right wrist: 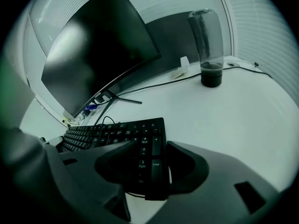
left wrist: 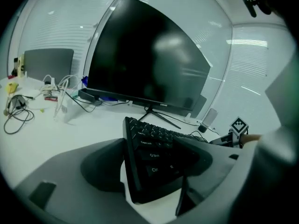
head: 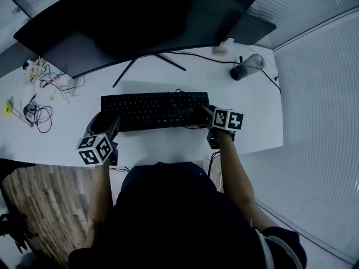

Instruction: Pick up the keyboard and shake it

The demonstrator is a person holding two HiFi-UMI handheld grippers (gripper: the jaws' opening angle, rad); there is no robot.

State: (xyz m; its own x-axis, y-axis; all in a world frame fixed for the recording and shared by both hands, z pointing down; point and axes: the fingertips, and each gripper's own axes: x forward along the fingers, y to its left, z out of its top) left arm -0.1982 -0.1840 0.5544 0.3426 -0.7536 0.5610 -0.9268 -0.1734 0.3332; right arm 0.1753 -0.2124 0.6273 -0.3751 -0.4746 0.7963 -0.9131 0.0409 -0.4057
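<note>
A black keyboard [head: 154, 110] lies flat on the white desk [head: 168, 144], in front of the monitor. My left gripper [head: 105, 122] is at its left end. In the left gripper view the keyboard's left end [left wrist: 154, 148] sits between the jaws of the left gripper [left wrist: 149, 146], with a sliver of white desk showing beside the left jaw. My right gripper [head: 206, 115] is at the right end. In the right gripper view the numpad end [right wrist: 149, 139] lies between the jaws of the right gripper [right wrist: 152, 148], and a thin gap shows along the keyboard's edge.
A large curved dark monitor [head: 140, 21] on a thin stand fills the back of the desk. A dark tumbler [head: 247, 67] stands at the back right with a cable running past it. Loose cables and small items [head: 39, 102] lie at the far left.
</note>
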